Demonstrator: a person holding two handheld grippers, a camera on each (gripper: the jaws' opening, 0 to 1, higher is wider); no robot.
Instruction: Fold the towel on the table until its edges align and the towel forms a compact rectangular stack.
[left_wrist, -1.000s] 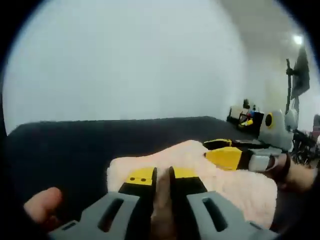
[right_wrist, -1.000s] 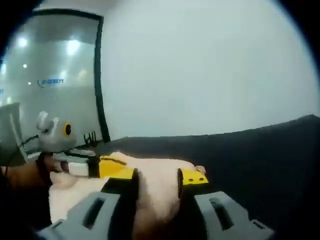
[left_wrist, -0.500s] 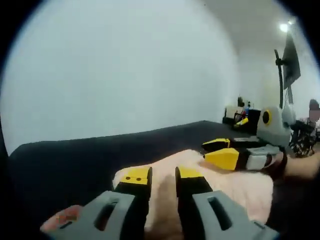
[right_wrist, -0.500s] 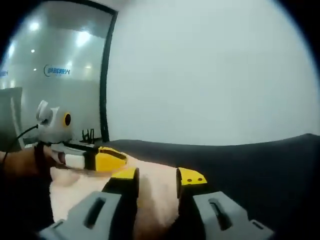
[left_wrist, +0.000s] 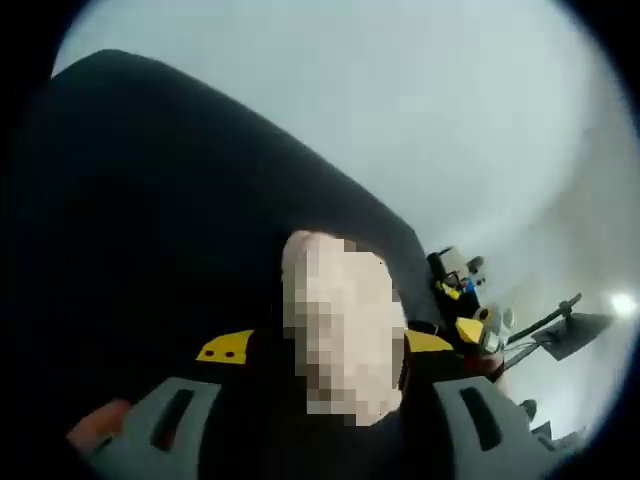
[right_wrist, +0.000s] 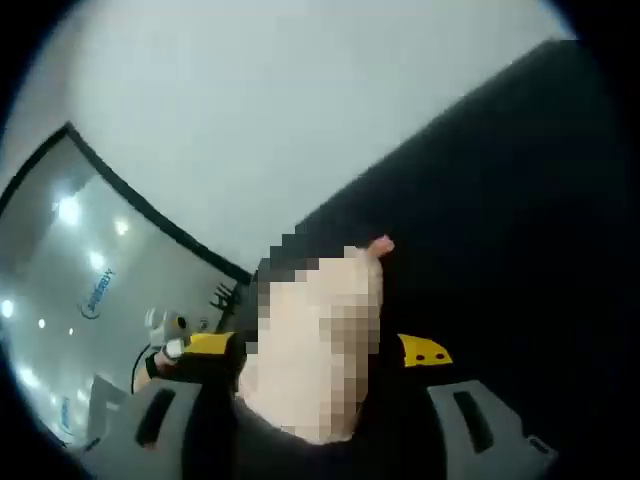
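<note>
Left gripper view: left tongs (left_wrist: 328, 345) spread wide, yellow tips well apart, with the pale pink towel (left_wrist: 340, 300) bunched in the gap between them. Not possible to tell whether either jaw presses on the cloth. Towel lying on the dark tabletop (left_wrist: 150, 200), reaching forward from the tongs toward the far edge. A thumb (left_wrist: 95, 425) at the lower left beside the grey jaw base. Off to the right, small and close to the towel's side, the yellow tip of the right tongs (left_wrist: 470, 330). Beyond the tabletop, a plain pale wall (left_wrist: 400, 100) and a ceiling light (left_wrist: 622, 303).

Right gripper view: right tongs (right_wrist: 320, 348) likewise wide apart, towel (right_wrist: 320, 310) heaped between the two jaws, contact with them unclear. A small pink tab (right_wrist: 381, 244) sticking out at the towel's far corner. Dark tabletop (right_wrist: 520, 200) running along the right side of the towel. At the left, a glass partition (right_wrist: 80, 270) with a dark frame, reflected lights and a blue logo.
</note>
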